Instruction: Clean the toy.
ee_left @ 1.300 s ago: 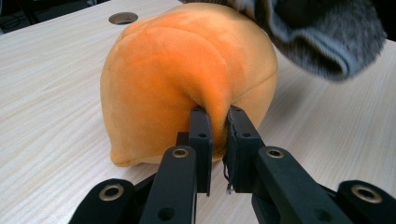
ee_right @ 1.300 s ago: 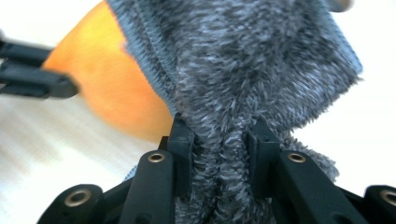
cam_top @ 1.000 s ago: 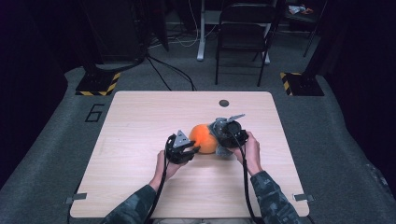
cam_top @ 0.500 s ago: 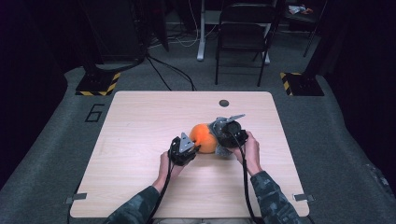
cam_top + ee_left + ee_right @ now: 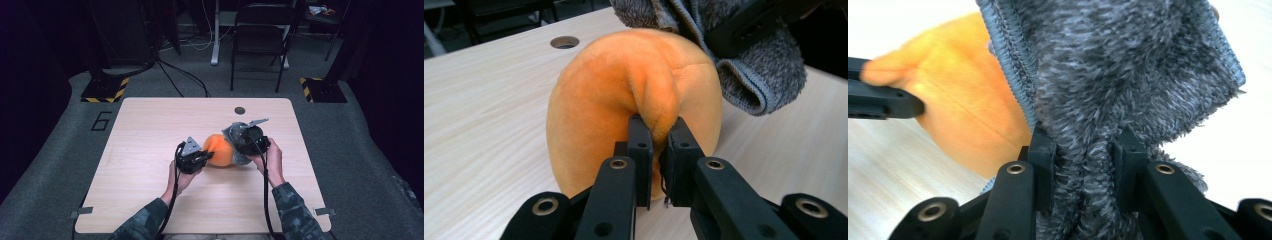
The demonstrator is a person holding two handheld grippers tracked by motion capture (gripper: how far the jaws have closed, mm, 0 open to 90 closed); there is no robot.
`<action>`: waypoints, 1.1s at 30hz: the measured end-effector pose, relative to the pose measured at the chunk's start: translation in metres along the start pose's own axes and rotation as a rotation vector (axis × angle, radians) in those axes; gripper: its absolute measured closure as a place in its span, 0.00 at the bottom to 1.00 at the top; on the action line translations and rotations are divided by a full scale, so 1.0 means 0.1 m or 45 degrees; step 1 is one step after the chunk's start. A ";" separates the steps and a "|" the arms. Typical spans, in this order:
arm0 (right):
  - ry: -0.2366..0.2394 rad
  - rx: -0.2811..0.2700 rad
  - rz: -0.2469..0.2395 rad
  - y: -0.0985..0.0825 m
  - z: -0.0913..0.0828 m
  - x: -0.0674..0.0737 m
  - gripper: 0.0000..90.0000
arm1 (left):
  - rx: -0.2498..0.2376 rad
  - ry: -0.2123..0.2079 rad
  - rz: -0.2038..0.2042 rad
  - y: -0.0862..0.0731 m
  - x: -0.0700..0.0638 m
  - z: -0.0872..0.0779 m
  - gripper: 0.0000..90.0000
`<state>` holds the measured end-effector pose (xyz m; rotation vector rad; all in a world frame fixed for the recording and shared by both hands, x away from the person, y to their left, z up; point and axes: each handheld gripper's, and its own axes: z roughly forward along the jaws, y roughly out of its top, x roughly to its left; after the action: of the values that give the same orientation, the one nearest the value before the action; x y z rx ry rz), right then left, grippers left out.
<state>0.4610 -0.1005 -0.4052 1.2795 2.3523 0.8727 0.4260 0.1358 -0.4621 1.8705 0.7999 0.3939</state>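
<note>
My left gripper (image 5: 655, 134) has just been closing and now pinches a fold of the orange plush cushion (image 5: 624, 100), jaws nearly together with the plush between them. My right gripper (image 5: 1083, 150) is clamped on a bunched fold of the grey fleece cloth (image 5: 1118, 65), which drapes over the far side of the cushion. The cushion sits on the wooden table (image 5: 150, 125), near its middle, on my side of the round cable hole (image 5: 240, 110). I judge the step in hand to be parting cloth from cushion: both grips appear secured. The next move calls for drawing the two grippers apart, keeping both folds firmly pinched. Count: one cushion, one cloth, two grippers, one table.
</note>
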 end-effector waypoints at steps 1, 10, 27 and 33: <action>-0.004 -0.005 0.001 0.01 -0.02 0.02 0.76 | 0.004 -0.010 -0.005 0.00 0.00 0.00 0.93; 0.046 -0.056 -0.095 0.08 -0.12 0.35 0.76 | 0.010 -0.027 0.003 -0.01 -0.04 0.02 0.93; -0.016 0.057 0.014 -0.09 0.18 -0.05 0.76 | 0.031 -0.026 -0.056 -0.06 0.09 0.05 0.92; -0.012 0.126 0.090 -0.18 0.31 -0.20 0.75 | 0.024 -0.031 -0.064 -0.07 0.09 0.06 0.92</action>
<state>0.4774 -0.1137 -0.4404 1.4100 2.3827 0.7777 0.4337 0.1397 -0.4717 1.8654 0.8351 0.3330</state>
